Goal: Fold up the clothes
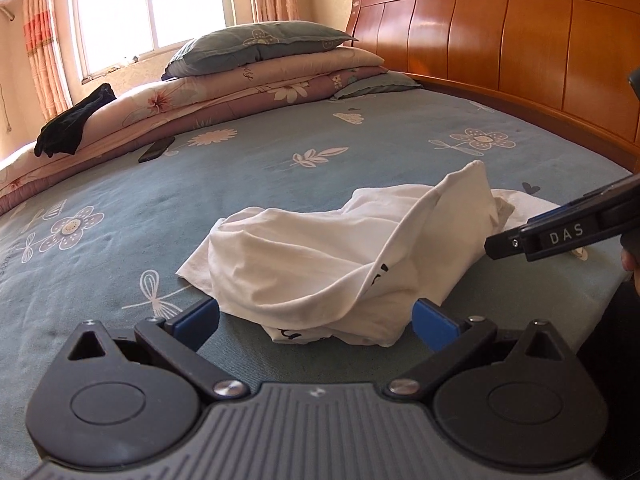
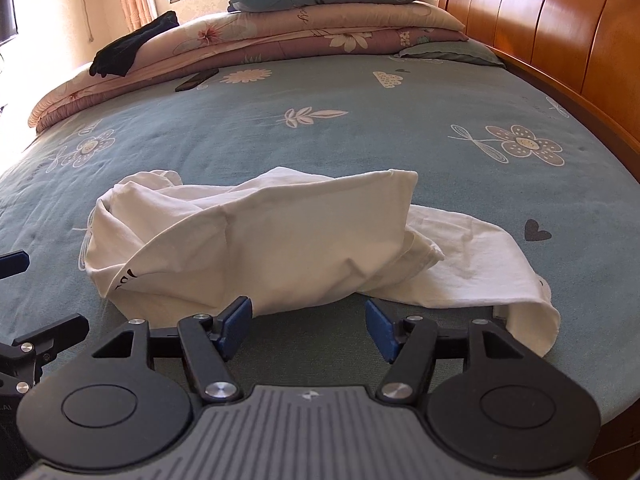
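Observation:
A crumpled white T-shirt (image 1: 320, 256) with black print lies bunched on the blue flowered bed sheet (image 1: 280, 160), near the bed's front edge. My left gripper (image 1: 316, 322) stands wide open right at the shirt's near edge, and the cloth lies in the gap between its blue pads (image 1: 196, 320) without being pinched. In the right wrist view the same T-shirt (image 2: 280, 248) lies just beyond my right gripper (image 2: 310, 326), which is open with only bare sheet between its fingers. The right gripper's finger (image 1: 560, 232) also shows at the shirt's right side.
Folded pink flowered quilts (image 1: 224, 96) topped by a grey-blue pillow (image 1: 256, 46) are stacked at the far side of the bed. A black garment (image 1: 76, 124) lies on them and a dark phone (image 1: 157, 149) beside them. A wooden headboard (image 1: 500, 48) runs along the right.

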{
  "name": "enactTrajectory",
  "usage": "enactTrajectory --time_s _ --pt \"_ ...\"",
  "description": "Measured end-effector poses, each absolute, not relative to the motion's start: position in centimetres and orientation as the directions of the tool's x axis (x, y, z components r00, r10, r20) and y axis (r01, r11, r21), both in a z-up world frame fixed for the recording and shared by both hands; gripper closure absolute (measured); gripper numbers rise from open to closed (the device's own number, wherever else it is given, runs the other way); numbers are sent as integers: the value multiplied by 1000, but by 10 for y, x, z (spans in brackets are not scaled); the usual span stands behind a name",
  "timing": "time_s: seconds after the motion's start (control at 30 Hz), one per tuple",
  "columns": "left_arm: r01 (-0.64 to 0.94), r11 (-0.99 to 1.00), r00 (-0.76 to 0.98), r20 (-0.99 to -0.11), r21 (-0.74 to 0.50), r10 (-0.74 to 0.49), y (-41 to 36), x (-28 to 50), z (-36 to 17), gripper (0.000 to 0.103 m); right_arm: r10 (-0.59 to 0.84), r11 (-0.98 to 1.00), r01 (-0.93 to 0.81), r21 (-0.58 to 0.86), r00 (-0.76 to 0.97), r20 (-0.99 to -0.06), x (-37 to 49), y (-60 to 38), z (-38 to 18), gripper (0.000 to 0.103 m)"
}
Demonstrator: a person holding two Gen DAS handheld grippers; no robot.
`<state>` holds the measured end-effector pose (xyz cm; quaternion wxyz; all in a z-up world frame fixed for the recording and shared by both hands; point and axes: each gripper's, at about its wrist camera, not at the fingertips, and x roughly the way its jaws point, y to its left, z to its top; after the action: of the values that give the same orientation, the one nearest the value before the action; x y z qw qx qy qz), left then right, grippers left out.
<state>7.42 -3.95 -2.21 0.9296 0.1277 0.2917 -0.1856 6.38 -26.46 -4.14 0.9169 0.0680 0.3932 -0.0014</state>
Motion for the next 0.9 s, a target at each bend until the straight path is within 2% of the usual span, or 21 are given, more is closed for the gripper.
enactTrajectory --time_s 0.3,0.37,0.43,0.5,0.7,0.77,0.83,0.9 --pt "512 814 774 -558 273 -300 -72 78 -16 2 78 987 52 151 671 -738 54 -271 -53 33" --pt "530 794 768 -565 297 -301 -82 81 -16 10 86 985 53 163 669 -738 53 -275 -54 33" --pt "557 768 752 -584 315 -306 -93 87 -17 29 86 984 57 167 673 -735 50 -279 -54 33" --pt "583 744 734 -603 326 -311 -103 93 -21 39 89 983 56 172 678 -730 48 -283 -53 33" --pt "642 685 686 -657 345 -311 -128 113 -33 42 99 977 68 200 688 -719 45 -294 -54 33" --pt "650 672 668 -688 356 -282 -135 119 -39 54 99 976 74 206 688 -719 45 -297 -55 33" --pt "657 659 655 -711 367 -256 -140 121 -45 76 103 974 76 213 691 -716 43 -301 -54 33" --pt "654 660 653 -716 371 -245 -140 120 -47 86 101 973 80 215 694 -713 42 -303 -54 33"
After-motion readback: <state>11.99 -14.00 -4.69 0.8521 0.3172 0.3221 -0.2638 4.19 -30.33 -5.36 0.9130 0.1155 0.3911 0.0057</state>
